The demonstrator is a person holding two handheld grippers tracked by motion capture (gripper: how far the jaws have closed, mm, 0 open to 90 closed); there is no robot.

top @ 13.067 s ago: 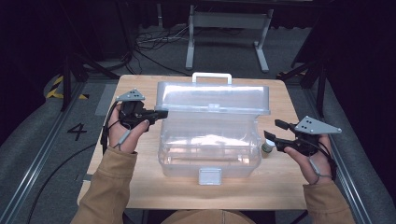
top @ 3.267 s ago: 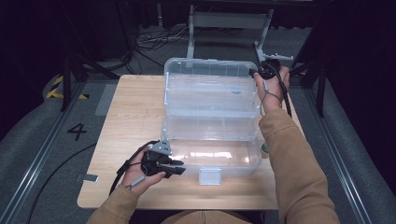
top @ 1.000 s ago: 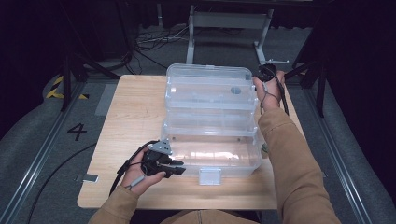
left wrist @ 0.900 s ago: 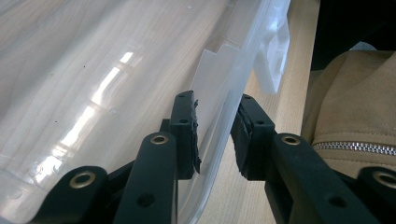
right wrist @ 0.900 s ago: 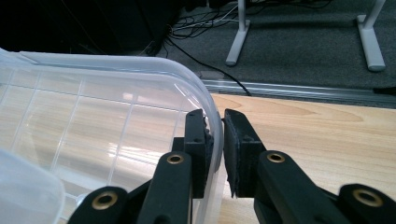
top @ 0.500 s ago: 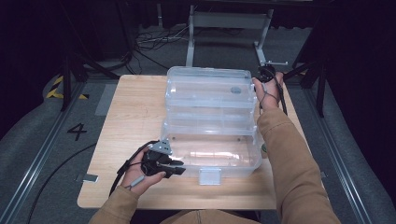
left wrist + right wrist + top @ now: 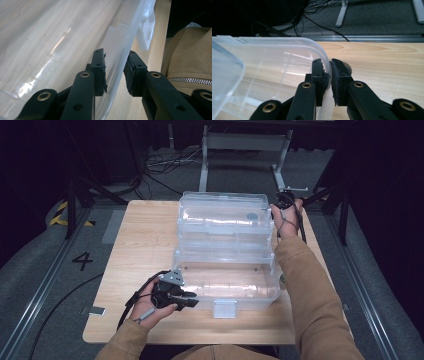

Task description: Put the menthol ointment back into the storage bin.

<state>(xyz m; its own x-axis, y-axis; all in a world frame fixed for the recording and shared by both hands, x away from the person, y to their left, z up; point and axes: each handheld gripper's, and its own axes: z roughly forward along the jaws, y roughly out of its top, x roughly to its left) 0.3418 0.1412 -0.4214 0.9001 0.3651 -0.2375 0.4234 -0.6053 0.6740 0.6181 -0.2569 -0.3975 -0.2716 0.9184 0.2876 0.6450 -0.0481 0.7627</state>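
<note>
On the counter (image 7: pixel 140 245) sits the clear plastic box (image 7: pixel 227 285), and what has changed is its lid (image 7: pixel 222 217). A few seconds ago we had the lid raised high and upright at the back; over the last second it has dropped lower and tipped forward, so it now hangs over the rear half of the box rather than standing clear of it. We judge that we are bringing the lid down to close the box, and that the closing is well under way but not done — the front half of the box is open and the white latch (image 7: pixel 224 309) at the front wall is not engaged.

Our right gripper (image 7: pixel 327 75) is nearly closed, its jaws pinching the curved rim of the lid at its far right corner; in the high view that gripper (image 7: pixel 286 202) sits at the lid's back corner, and it is what steers the lid down.

Our left gripper (image 7: pixel 115 72) is closed down on the thin front wall of the box, one jaw inside and one outside, just left of the latch. In the high view it (image 7: pixel 175 295) rests at the box's near left corner and has not shifted — it holds the box steady on the counter while the lid comes over.
</note>
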